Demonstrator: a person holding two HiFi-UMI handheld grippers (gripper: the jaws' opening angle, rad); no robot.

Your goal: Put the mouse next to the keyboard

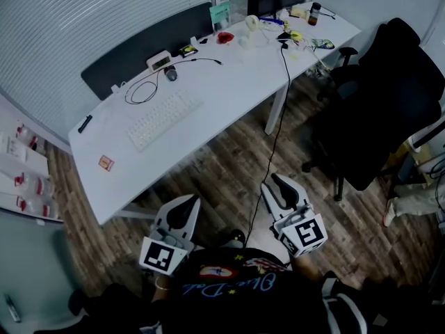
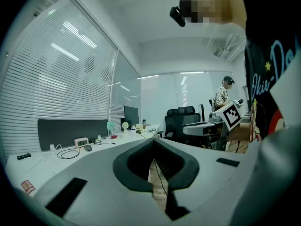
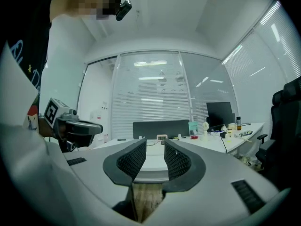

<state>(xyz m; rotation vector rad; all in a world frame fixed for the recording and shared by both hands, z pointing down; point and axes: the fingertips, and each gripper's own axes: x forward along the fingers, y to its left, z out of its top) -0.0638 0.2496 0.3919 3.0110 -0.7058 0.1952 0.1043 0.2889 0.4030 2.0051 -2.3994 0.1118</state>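
In the head view, a white table point(image 1: 229, 82) runs slantwise across a wood floor point(image 1: 229, 158). The mouse point(image 1: 171, 74) sits by the table's far long edge, just beside a small clock point(image 1: 158, 60), with its dark cable point(image 1: 141, 90) looped next to it. The keyboard point(image 1: 165, 120) lies nearer the table's near long edge, apart from the mouse, with the cable loop between them. A black chair point(image 1: 389, 96) stands off the table's right end. Both grippers hang over the floor, short of the table: the left gripper point(image 1: 182, 211) and the right gripper point(image 1: 284, 190) touch nothing.

In the left gripper view, the jaws are pressed together at their tips with nothing between them. The mouse point(image 2: 88, 148) shows small on the table beyond, beside the clock point(image 2: 81, 141).

In the right gripper view, the jaws stand apart, and the gap between them is empty. The table's edge shows beyond the gap, and the mouse cannot be made out.
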